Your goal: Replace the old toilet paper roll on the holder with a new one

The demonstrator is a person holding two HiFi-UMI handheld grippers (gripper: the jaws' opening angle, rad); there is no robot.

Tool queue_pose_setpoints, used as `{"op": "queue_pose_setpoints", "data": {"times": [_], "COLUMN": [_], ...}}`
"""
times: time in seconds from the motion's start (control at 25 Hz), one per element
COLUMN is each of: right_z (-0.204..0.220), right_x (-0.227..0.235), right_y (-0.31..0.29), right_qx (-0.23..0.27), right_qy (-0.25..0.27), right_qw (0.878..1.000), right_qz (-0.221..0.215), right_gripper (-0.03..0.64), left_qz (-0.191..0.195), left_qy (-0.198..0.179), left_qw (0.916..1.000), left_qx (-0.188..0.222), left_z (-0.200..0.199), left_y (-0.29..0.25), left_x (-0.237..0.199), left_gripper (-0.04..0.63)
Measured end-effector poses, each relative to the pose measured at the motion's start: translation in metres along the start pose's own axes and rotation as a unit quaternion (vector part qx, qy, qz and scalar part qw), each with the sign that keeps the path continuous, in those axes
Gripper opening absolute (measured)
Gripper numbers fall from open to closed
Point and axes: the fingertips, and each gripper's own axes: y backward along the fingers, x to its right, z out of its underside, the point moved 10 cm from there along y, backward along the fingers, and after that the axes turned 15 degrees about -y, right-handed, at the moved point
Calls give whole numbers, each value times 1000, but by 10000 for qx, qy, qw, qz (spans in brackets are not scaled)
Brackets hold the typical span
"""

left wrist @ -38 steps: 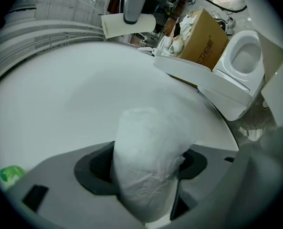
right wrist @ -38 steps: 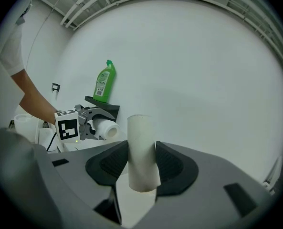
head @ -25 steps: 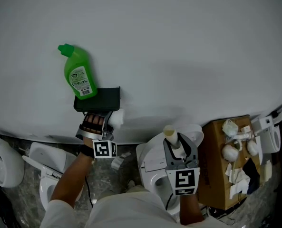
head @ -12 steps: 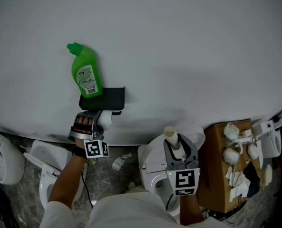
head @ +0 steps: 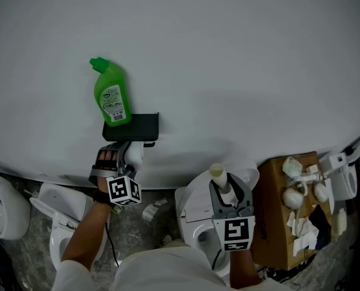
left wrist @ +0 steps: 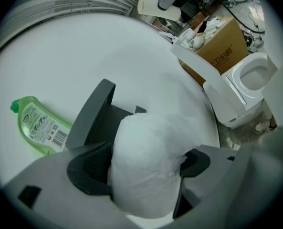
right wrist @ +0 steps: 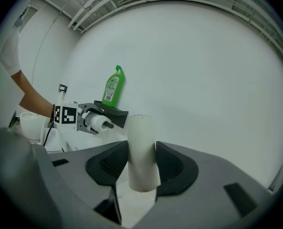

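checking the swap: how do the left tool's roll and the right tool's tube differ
The paper roll in the left tool is fat, soft and white; the cardboard tube in the right tool is thin, bare and cream. The paper roll lies sideways under the black shelf, jaws opening around it; the cardboard tube stands upright, firmly clamped. Both are cylinders.

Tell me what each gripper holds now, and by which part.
Right gripper: the empty cardboard tube, by its lower half. Left gripper: the white paper roll, by its round sides; its fingers are opening.
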Motion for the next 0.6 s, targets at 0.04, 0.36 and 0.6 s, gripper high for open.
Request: {"op": "queue_pose_setpoints", "data": {"times": [0.04, 0.36, 0.6], "right_z": [-1, -2, -7], "right_x": [-2, -25, -41], "right_y": [1, 12, 21], "right_qx": [6, -30, -56], "right_qy": [5, 86, 146], "right_qw": [10000, 9999, 9998], "right_qz": [-7, -116, -153], "right_gripper": [181, 181, 181], "left_qz": [39, 205, 604], "left_qy": [108, 456, 755], "left_qw": [9999, 9987, 9950], "left_qx": [30, 123, 252], "left_z": [-1, 1, 7], "left_y": [3, 32, 42], "left_x": [0, 10, 16], "left_gripper": [374, 396, 462]}}
